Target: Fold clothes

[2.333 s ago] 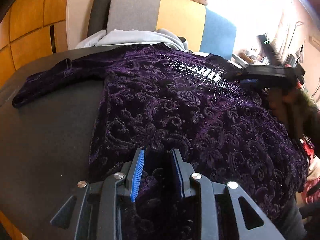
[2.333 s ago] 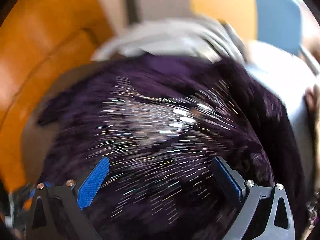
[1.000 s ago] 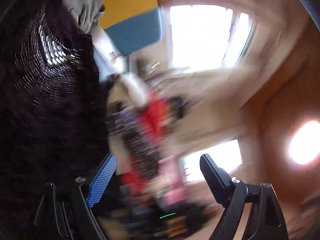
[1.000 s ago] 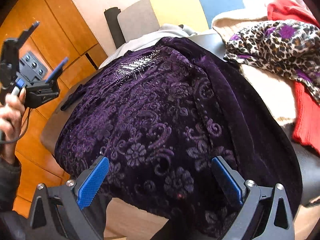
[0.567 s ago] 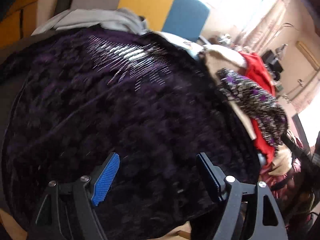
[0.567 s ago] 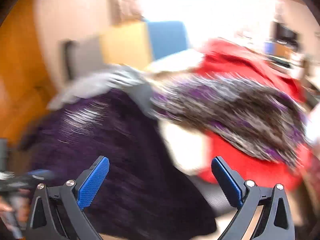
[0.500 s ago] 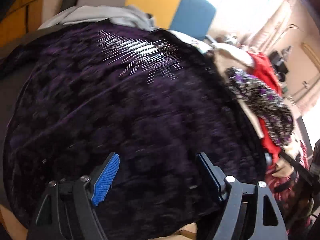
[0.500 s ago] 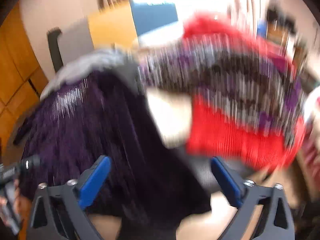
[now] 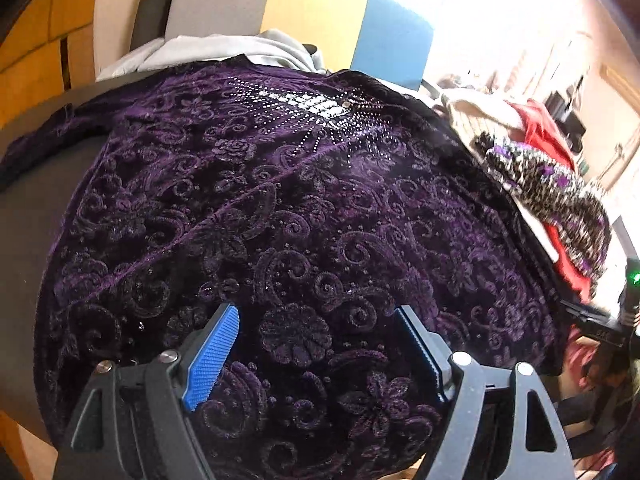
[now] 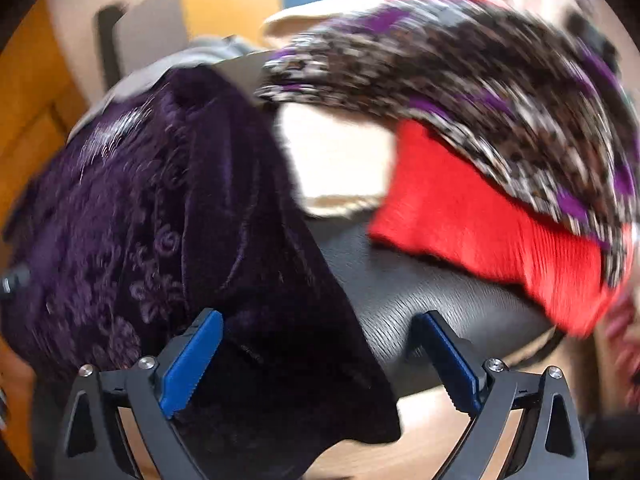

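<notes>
A dark purple velvet top (image 9: 280, 200) with a swirl pattern lies spread face up on the black table (image 9: 32, 208), its rhinestone neckline (image 9: 312, 102) at the far end. My left gripper (image 9: 316, 312) hovers open over the near hem, and the cloth lies below the pads, not pinched. In the blurred right wrist view, the top's near right corner (image 10: 256, 320) hangs over the table edge (image 10: 432, 292). My right gripper (image 10: 319, 317) is over that corner, its jaws opening, with the cloth beneath them and not pressed.
A pile sits on the table's right side: a leopard-print garment (image 10: 480, 80), a red knit (image 10: 480, 216) and a cream piece (image 10: 336, 160). A grey garment (image 9: 224, 50) lies beyond the neckline, before a grey, yellow and blue panel (image 9: 312, 4). A black device with a green light (image 9: 632, 284) is at the right edge.
The left view swung down from the room onto the purple top and settled over its hem. The right view swept right from the top's middle to its right corner and the pile.
</notes>
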Motion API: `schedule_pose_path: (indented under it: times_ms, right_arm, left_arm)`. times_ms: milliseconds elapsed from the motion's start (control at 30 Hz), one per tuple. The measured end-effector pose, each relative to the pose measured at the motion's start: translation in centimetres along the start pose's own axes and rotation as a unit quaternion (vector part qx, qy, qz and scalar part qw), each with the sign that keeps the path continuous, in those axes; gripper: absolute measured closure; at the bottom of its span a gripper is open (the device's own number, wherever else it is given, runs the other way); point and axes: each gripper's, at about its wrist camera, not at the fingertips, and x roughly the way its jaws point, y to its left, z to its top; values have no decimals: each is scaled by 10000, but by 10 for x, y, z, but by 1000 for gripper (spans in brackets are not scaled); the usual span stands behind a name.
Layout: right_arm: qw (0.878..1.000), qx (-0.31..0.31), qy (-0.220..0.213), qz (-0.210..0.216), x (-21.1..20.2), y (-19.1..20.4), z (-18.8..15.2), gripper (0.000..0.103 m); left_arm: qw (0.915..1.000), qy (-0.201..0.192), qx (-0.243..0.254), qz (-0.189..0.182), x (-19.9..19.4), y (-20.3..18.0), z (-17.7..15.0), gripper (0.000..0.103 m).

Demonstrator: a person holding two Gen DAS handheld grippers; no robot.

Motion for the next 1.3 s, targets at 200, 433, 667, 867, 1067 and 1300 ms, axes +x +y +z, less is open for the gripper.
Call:
schedule_pose_path:
  times_ms: [200,433,667,867,1067,1300]
  right_arm:
    - [9995,-301,42,104,-13,1,10,96]
    - [9838,-1299,-1175,-378,-86,29,82,96]
    - [9447,-1421,-2123,-2057,-117,-6,204,96]
    - [9547,-317,-1199,-2705,-34,-102,265,94]
    - [9474,281,-1824,-2615,-49,-98,266,72]
    - [9713,-959,-2175,57,-42,34,270,22]
  left_arm:
    - [10000,27,46,-31,6,-6,3,9]
    - [9999,28,5,-128,9,-5,5,7]
    - [9991,43,-196,-376,8,2,7,7]
    - [9964,219,-635,-521,5,10,28,12]
    - [9982,-61,-469,-364,8,14,73,12]
    - [9994,-330,16,33,38,22,125,12]
